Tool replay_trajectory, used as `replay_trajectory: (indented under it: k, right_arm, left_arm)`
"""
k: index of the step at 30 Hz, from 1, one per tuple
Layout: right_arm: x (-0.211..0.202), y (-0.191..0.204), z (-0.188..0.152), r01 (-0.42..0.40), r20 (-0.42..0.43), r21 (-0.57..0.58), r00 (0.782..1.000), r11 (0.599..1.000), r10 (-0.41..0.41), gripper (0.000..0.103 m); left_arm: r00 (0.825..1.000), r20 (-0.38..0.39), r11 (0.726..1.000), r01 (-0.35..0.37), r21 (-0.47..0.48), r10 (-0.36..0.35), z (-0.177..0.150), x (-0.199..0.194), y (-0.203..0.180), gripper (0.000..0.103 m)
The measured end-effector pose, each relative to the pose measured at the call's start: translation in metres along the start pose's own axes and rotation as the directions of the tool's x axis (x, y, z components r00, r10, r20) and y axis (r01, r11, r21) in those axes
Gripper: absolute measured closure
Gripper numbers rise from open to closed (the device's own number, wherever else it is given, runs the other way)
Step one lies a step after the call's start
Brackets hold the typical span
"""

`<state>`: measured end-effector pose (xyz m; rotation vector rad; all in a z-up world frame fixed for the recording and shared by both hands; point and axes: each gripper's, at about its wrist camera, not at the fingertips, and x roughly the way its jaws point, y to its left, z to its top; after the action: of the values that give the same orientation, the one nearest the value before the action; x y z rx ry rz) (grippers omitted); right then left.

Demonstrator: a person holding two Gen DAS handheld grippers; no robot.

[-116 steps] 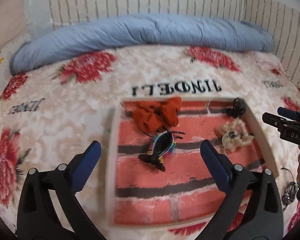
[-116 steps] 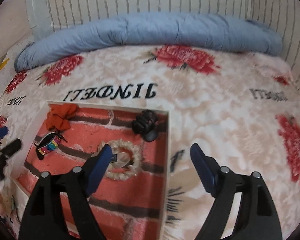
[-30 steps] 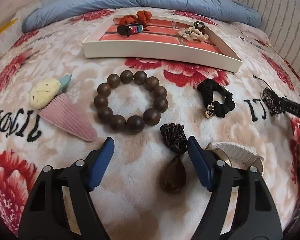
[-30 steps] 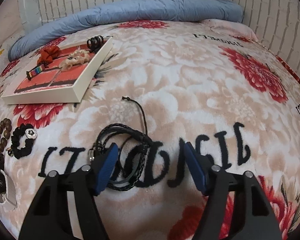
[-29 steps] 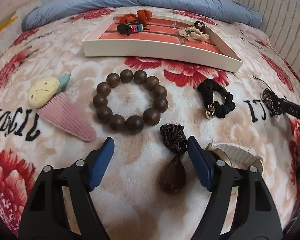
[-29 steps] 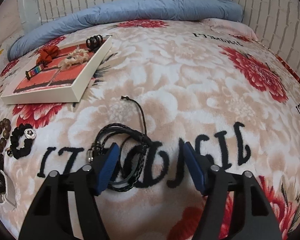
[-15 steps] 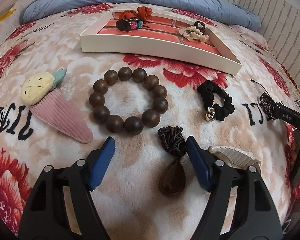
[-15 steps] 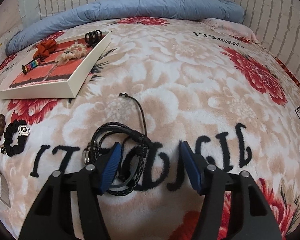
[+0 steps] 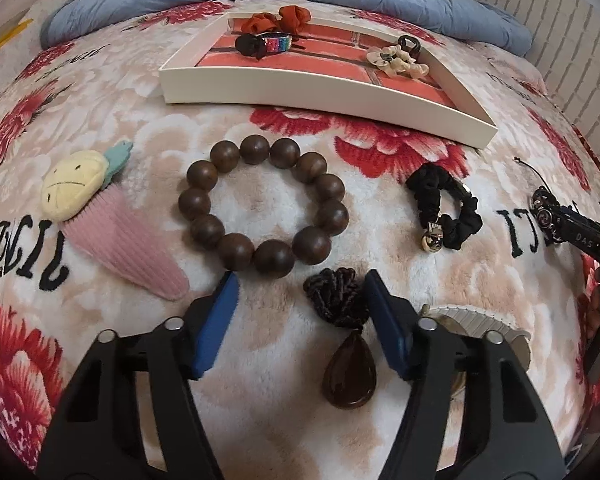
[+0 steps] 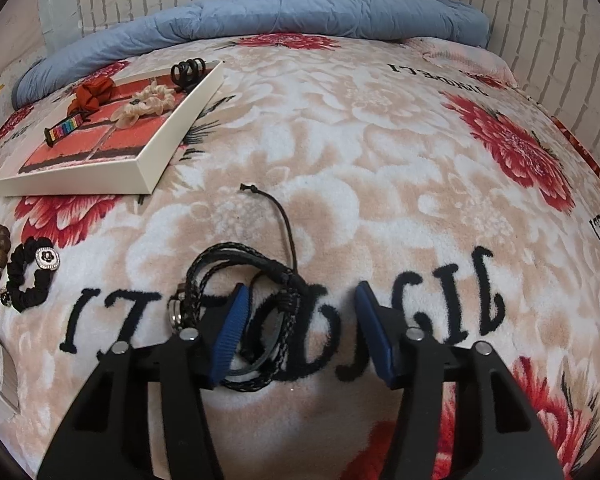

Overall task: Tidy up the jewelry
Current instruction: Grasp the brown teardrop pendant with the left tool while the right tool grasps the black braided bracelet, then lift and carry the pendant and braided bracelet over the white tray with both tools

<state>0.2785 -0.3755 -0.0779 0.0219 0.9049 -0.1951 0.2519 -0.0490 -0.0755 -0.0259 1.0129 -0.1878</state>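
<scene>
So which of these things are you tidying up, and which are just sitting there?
For the job:
- white tray
- wooden bead bracelet
- dark teardrop pendant
- black scrunchie
- black braided cord bracelet
- pink hair clip
- white watch

Just lying about:
- flowered blanket
- blue quilt

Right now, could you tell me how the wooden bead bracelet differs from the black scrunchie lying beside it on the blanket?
The wooden bead bracelet is a ring of large, glossy brown balls; the black scrunchie is gathered, matte fabric. The bracelet is the larger and forms an open, round circle, while the scrunchie is crumpled into a loose loop and carries a small metal charm. Both lie flat on the blanket, outside the tray.
</scene>
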Motion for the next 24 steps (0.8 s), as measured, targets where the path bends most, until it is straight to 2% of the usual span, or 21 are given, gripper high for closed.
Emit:
replay_trajectory:
  k: [2,4,5,8,10,13,18,24]
  right_arm:
    - [-0.001,0.003,0.000,0.000,0.003,-0.013,1.000,1.000,0.000,0.058]
    - [-0.002,0.006,0.000,-0.001,0.007,-0.025,1.000,1.000,0.002,0.066]
    - [-0.003,0.007,-0.001,-0.001,0.009,-0.032,1.000,0.999,0.001,0.067]
    - [-0.006,0.011,-0.001,0.005,0.018,-0.050,1.000,0.999,-0.004,0.079]
    - [-0.009,0.012,-0.001,0.008,0.026,-0.054,1.000,0.999,-0.007,0.090]
    - [-0.012,0.012,-0.001,0.005,0.030,-0.056,1.000,0.998,-0.004,0.093]
    - [-0.020,0.013,0.003,0.010,0.060,-0.057,0.998,0.998,-0.007,0.094]
    - [-0.044,0.021,0.022,0.003,0.128,-0.060,0.992,0.998,0.005,0.094]
  left_arm:
    - [1.000,0.005,1.000,-0.002,-0.002,0.002,-0.002,-0.002,0.002,0.048]
    - [1.000,0.009,1.000,-0.010,-0.004,0.010,-0.003,-0.004,0.003,0.060]
    - [1.000,0.009,1.000,-0.026,0.003,0.026,-0.004,-0.004,0.003,0.063]
    - [0.999,0.017,0.999,-0.037,0.024,0.036,-0.007,-0.006,0.003,0.070]
    - [0.999,0.018,0.999,-0.029,0.017,0.029,-0.007,-0.008,0.006,0.079]
    - [1.000,0.016,1.000,-0.015,0.019,0.015,-0.006,-0.009,0.009,0.083]
    - [0.999,0.032,1.000,0.013,0.028,-0.013,-0.007,-0.014,0.011,0.085]
    - [0.994,0.098,0.998,0.043,0.048,-0.047,-0.003,-0.038,0.012,0.086]
